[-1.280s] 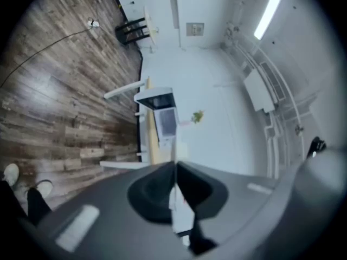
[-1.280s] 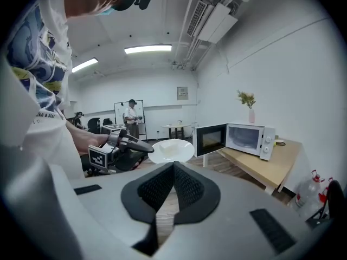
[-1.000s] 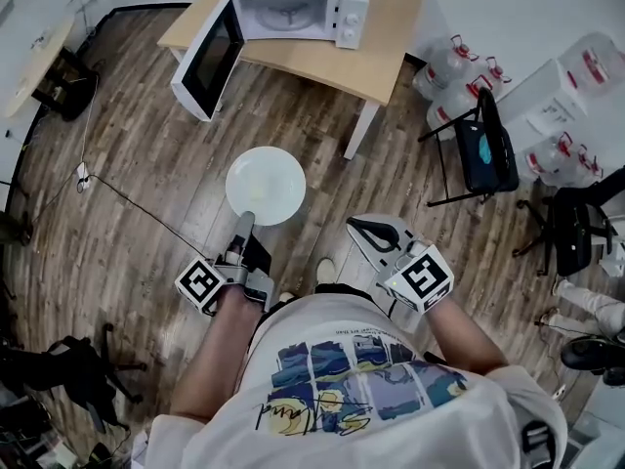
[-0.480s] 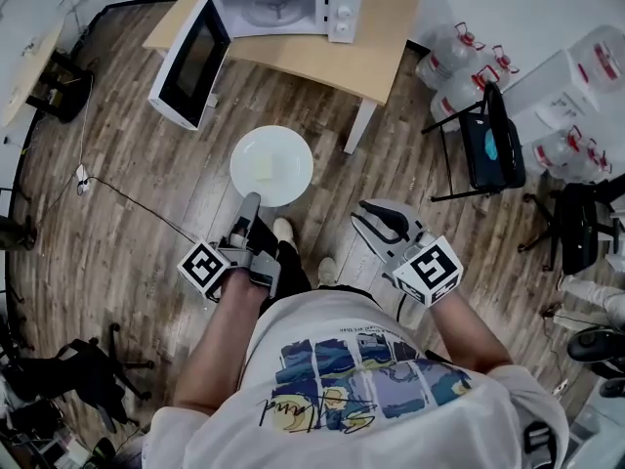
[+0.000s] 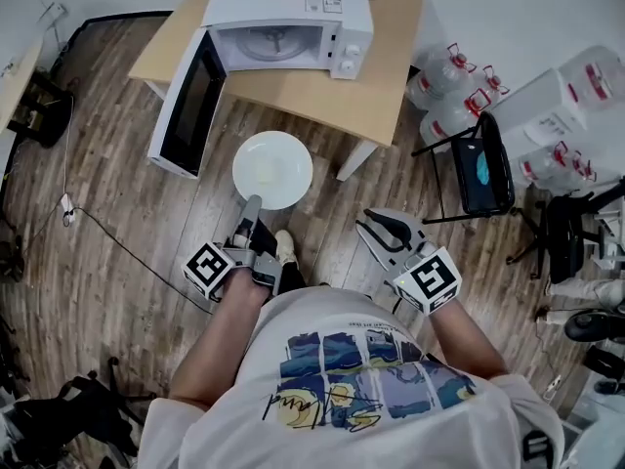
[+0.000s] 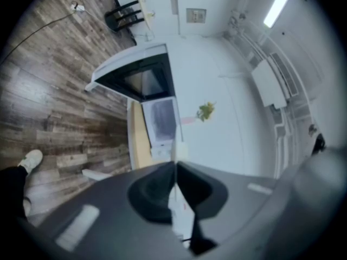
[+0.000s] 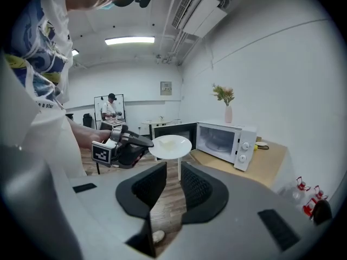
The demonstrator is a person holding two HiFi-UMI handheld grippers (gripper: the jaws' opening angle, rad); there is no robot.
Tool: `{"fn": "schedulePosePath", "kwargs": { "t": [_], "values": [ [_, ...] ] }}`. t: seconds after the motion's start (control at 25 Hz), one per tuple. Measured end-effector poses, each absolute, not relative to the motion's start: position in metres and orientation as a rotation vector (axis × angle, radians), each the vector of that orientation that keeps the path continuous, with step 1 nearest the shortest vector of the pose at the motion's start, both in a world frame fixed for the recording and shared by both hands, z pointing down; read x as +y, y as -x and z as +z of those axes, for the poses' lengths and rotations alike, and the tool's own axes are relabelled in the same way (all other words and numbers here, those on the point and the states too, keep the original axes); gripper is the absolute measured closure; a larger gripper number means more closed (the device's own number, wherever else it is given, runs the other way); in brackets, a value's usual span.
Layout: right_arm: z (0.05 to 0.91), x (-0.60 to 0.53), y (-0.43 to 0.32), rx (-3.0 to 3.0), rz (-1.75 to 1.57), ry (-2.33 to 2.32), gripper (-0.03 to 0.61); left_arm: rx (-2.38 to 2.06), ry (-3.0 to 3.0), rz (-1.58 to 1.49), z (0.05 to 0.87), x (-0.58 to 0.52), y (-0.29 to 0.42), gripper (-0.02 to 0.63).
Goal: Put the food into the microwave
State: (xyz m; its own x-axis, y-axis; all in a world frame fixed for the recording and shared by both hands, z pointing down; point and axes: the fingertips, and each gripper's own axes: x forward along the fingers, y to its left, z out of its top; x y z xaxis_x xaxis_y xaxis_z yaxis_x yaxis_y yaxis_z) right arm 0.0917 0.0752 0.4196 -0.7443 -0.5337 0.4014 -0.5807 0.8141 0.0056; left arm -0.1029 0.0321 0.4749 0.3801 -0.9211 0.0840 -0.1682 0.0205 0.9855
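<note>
While the fingers of the left gripper (image 5: 251, 203) pinch the near rim of a white plate (image 5: 272, 169) carrying what seems a pale bit of food (image 7: 169, 140), the right gripper (image 5: 369, 223) has fingers spread and empty. Farther off, the microwave (image 5: 288, 27) sits door-open on the counter (image 5: 371, 96).

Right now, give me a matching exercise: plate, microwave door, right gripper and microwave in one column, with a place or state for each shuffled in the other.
1 plate
2 microwave door
3 right gripper
4 microwave

A swung open
B on the table
C jaws apart, empty
D held by the left gripper

Pairs: 1-D, 2-A, 3-C, 4-B.
</note>
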Motion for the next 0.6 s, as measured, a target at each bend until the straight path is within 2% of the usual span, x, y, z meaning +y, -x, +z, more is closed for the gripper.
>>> {"fn": "schedulePosePath", "kwargs": {
  "t": [0.6],
  "values": [
    [0.413,-0.015,-0.027,-2.508,0.215,-0.930,0.528,-0.967,-1.465,-0.703,0.512,-0.111,0.128,0.597]
  ]
}}
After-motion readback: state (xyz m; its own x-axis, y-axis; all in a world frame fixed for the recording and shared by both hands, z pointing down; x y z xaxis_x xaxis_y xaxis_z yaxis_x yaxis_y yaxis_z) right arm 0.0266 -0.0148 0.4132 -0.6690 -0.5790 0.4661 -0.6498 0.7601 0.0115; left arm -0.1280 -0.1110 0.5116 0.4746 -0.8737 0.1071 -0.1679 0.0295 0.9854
